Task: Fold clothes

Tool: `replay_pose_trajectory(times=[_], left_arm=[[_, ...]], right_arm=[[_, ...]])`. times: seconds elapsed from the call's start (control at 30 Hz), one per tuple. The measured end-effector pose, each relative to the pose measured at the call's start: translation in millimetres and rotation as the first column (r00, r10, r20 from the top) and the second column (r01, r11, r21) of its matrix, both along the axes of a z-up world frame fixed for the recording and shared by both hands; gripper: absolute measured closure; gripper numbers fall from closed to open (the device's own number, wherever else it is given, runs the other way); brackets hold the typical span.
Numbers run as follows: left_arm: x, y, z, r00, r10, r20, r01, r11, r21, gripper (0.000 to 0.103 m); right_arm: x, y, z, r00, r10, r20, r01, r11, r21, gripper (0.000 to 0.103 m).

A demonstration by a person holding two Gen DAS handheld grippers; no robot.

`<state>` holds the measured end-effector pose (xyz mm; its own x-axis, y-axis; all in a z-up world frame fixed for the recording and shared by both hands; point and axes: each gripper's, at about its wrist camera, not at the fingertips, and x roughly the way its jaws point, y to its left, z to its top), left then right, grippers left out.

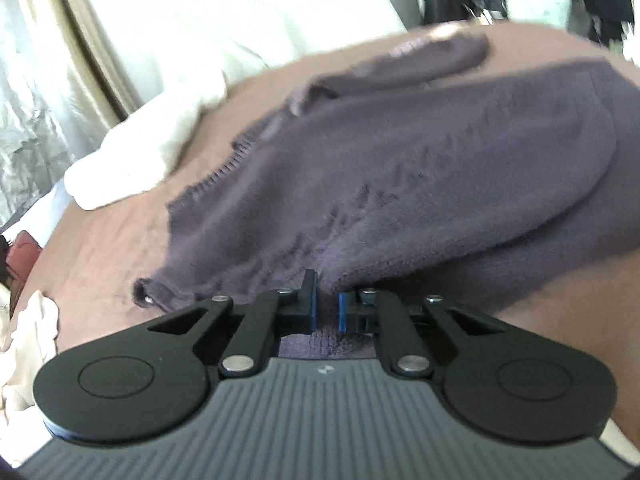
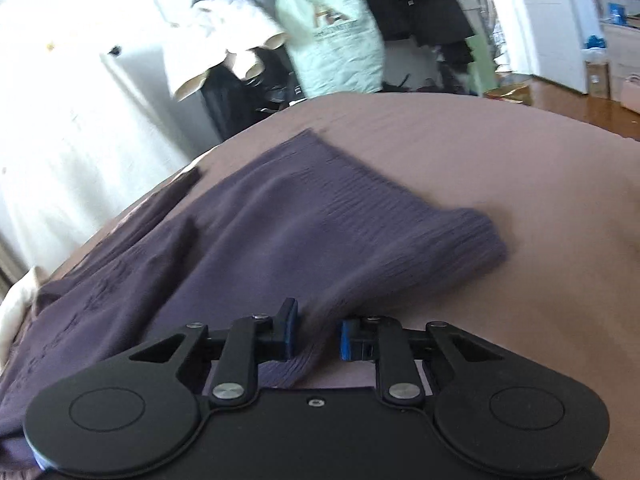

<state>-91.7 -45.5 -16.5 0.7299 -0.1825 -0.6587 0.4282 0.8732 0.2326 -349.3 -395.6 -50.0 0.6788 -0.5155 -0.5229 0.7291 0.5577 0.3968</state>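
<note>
Your purple knit sweater [image 1: 420,168] lies spread on the brown bed sheet [image 1: 104,248], with one sleeve folded across its body and another sleeve lying at the far edge, seen from the left wrist view. Your left gripper [image 1: 327,307] sits at the near edge of the knit; its jaws are drawn close together with a fold of the purple fabric between the blue pads, so they pinch the sweater. In the right wrist view the sweater's ribbed hem [image 2: 440,236] runs out to the right on the sheet, and your right gripper [image 2: 318,338] is at the near edge of it; its jaws are narrowed on a strip of fabric that passes between them and hangs toward the camera, pinching the sweater as well. A white duvet [image 1: 160,120] is bunched on the bed beyond the sweater to the left. Both views are motion-blurred, so the fine knit detail is uncertain.
</note>
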Motion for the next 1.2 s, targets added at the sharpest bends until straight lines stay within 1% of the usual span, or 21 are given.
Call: replay_pose_trajectory(times=[0.07,0.1,0.17,0.2,0.23,0.27,0.33,0.4,0.47,0.53,0.57,0.6,0.63,0.7,0.77,0.83,0.97,1.03,1.1,1.17,1.2], left_arm=[[-3,21,15,0.999,0.027,-0.039,-0.031,0.994,-0.100,0.094],[-3,29,17,0.997,0.032,-0.075,-0.042,0.989,-0.139,0.094],[4,33,0,0.981,0.014,-0.195,-0.040,0.991,-0.131,0.094],[8,32,-10,0.967,0.008,-0.253,-0.037,0.993,-0.111,0.093],[13,24,-24,0.955,0.014,-0.296,-0.027,0.999,-0.039,0.091],[12,16,-29,0.957,0.009,-0.290,-0.006,1.000,0.011,0.091],[2,2,-26,0.974,-0.034,-0.226,0.050,0.996,0.067,0.091],[-9,-1,-21,0.978,-0.082,-0.192,0.098,0.992,0.075,0.089],[-13,0,-17,0.974,-0.115,-0.196,0.129,0.990,0.064,0.081],[-12,8,-7,0.971,-0.122,-0.208,0.127,0.992,0.012,0.069],[-10,16,0,0.971,-0.116,-0.211,0.111,0.993,-0.035,0.065],[-7,30,10,0.974,-0.092,-0.207,0.070,0.991,-0.112,0.055],[-3,45,18,0.976,-0.066,-0.207,0.028,0.983,-0.184,0.048],[9,72,26,0.976,0.024,-0.216,-0.084,0.959,-0.272,0.047],[23,92,25,0.960,0.156,-0.231,-0.215,0.942,-0.258,0.047],[37,110,24,0.928,0.277,-0.249,-0.336,0.910,-0.243,0.047],[53,126,11,0.891,0.275,-0.361,-0.391,0.869,-0.304,0.043],[60,115,0,0.884,0.267,-0.383,-0.376,0.894,-0.245,0.035],[66,98,-17,0.878,0.216,-0.428,-0.317,0.931,-0.180,0.036],[67,87,-30,0.880,0.175,-0.441,-0.270,0.949,-0.163,0.049],[64,85,-29,0.895,0.179,-0.408,-0.262,0.952,-0.159,0.068]], right_arm=[[-6,-6,10,1.000,-0.012,0.019,0.013,0.999,-0.031,0.095],[-14,0,23,1.000,-0.004,0.026,0.007,0.994,-0.106,0.095],[-15,26,38,0.995,0.001,-0.098,-0.038,0.924,-0.380,0.095],[-12,35,34,0.985,-0.003,-0.170,-0.073,0.894,-0.443,0.095],[-9,34,23,0.974,0.013,-0.228,-0.109,0.904,-0.413,0.095],[-7,30,10,0.965,0.015,-0.264,-0.112,0.927,-0.358,0.095],[-12,21,-10,0.965,-0.012,-0.260,-0.057,0.965,-0.255,0.095],[-19,17,-12,0.976,-0.026,-0.216,-0.022,0.976,-0.218,0.094],[-19,16,-2,0.971,-0.033,-0.237,-0.026,0.970,-0.241,0.093],[-21,12,7,0.961,-0.091,-0.262,0.027,0.971,-0.238,0.084],[-23,8,10,0.952,-0.136,-0.275,0.072,0.971,-0.230,0.069],[-29,6,14,0.939,-0.198,-0.281,0.131,0.962,-0.239,0.054],[-34,4,17,0.922,-0.259,-0.287,0.190,0.950,-0.248,0.051],[-44,2,25,0.902,-0.324,-0.285,0.251,0.932,-0.263,0.051],[-52,8,32,0.923,-0.293,-0.250,0.233,0.942,-0.243,0.051],[-45,17,40,0.952,-0.224,-0.208,0.180,0.961,-0.211,0.051],[-7,41,51,0.990,0.020,-0.137,-0.037,0.992,-0.119,0.051],[18,55,55,0.982,0.163,-0.098,-0.170,0.983,-0.068,0.050],[41,64,55,0.959,0.275,-0.063,-0.276,0.961,-0.012,0.049],[68,69,50,0.936,0.350,-0.032,-0.348,0.936,0.055,0.049],[79,72,46,0.926,0.377,-0.017,-0.375,0.923,0.086,0.048]])
